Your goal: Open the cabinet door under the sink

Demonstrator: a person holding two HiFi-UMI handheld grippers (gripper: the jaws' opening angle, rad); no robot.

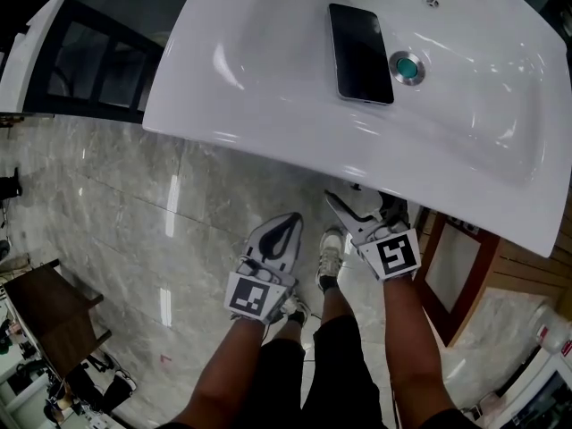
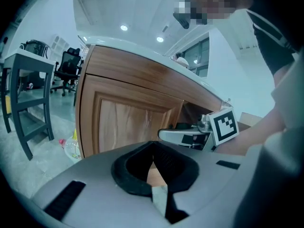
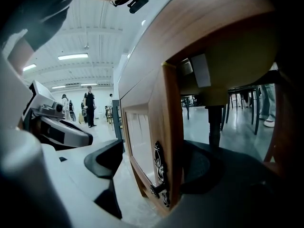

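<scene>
Seen from above, the white sink [image 1: 268, 79] hides most of the wooden cabinet under it. One cabinet door [image 1: 456, 266] stands swung out at the right. In the right gripper view, that door's free edge [image 3: 166, 127], with its dark ornate handle [image 3: 159, 175], sits between my right gripper's [image 3: 152, 167] jaws. The jaws are spread, and a gap of floor shows between the left jaw and the door face. My left gripper [image 1: 293, 219] hangs shut and empty just left of the right gripper [image 1: 366, 206]. It faces the other, closed door panel [image 2: 128, 122].
A black phone [image 1: 360, 52] lies in the basin beside the drain [image 1: 407, 67]. The person's legs and shoes [image 1: 331, 257] stand on the shiny tiled floor. A dark-framed table [image 1: 89, 61] is at the left, and a brown stool [image 1: 49, 307] lower left. Litter [image 2: 71, 146] lies by the cabinet's corner.
</scene>
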